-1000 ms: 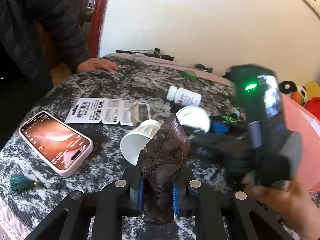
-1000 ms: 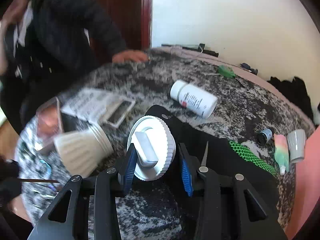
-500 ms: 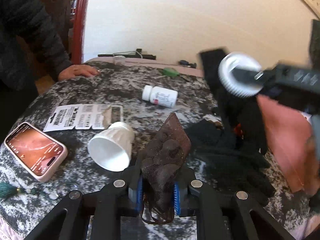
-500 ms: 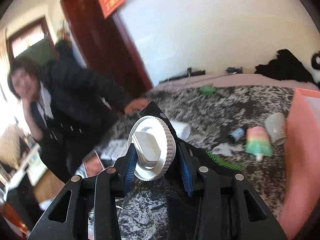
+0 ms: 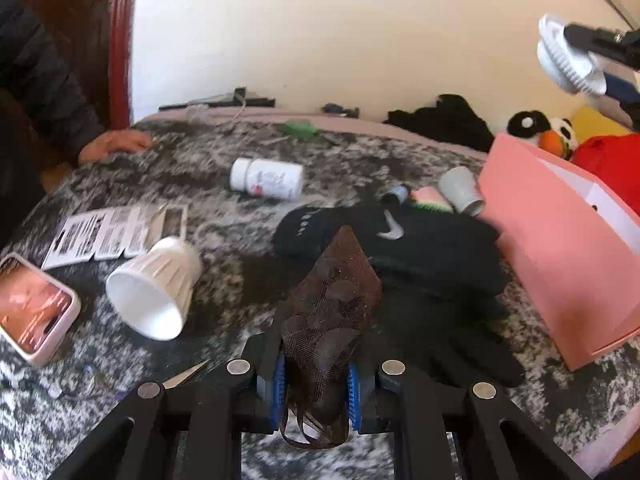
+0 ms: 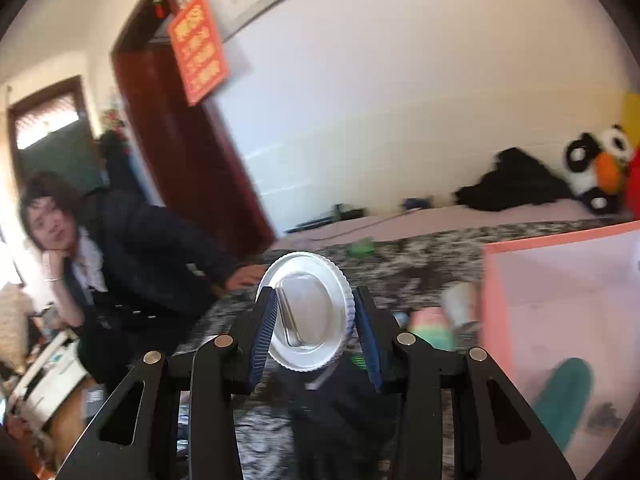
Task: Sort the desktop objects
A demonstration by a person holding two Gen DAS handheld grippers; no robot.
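Left gripper [image 5: 314, 376]: jaws clamped on brown mesh pouch [image 5: 330, 320], low over table [image 5: 224, 168]. Right gripper [image 6: 314, 334]: jaws pinching white ribbed lid [image 6: 308, 316], apparently raised beside pink box [image 6: 560, 280]. Risk: 1 edge-held lid pivoting free, dropping outside box.

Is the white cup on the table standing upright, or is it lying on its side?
On its side. The white cup lies on the table, open mouth facing the camera; its inside looks empty.
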